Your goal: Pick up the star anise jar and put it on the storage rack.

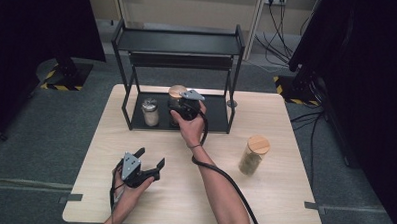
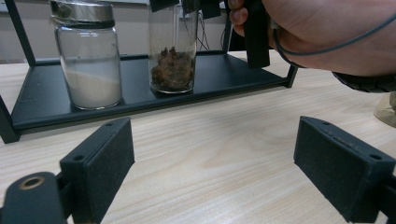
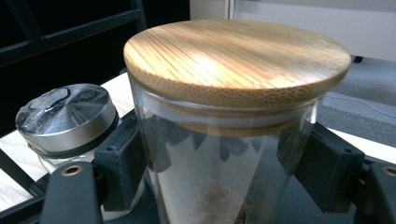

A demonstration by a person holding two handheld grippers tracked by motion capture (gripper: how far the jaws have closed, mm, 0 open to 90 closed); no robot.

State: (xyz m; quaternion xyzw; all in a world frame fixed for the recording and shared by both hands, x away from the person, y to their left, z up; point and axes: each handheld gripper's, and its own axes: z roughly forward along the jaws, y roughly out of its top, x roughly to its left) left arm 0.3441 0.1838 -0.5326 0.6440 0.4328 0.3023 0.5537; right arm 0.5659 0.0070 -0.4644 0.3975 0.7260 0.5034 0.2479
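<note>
the right tongs point(image 3: 219, 158) are clenched around a glass jar with a bamboo lid point(image 3: 233, 93), both pads pressed to its sides. the jar stands on the lower shelf of the black rack point(image 1: 219, 115), just beside a steel-capped jar of white powder point(image 1: 150, 112). the left tongs point(image 2: 215, 172) hover spread wide and empty above the wooden surface point(image 1: 283, 205).

Soft, even overhead light — dark corners, glare on the wooden lid point(image 3: 236, 56)
</note>
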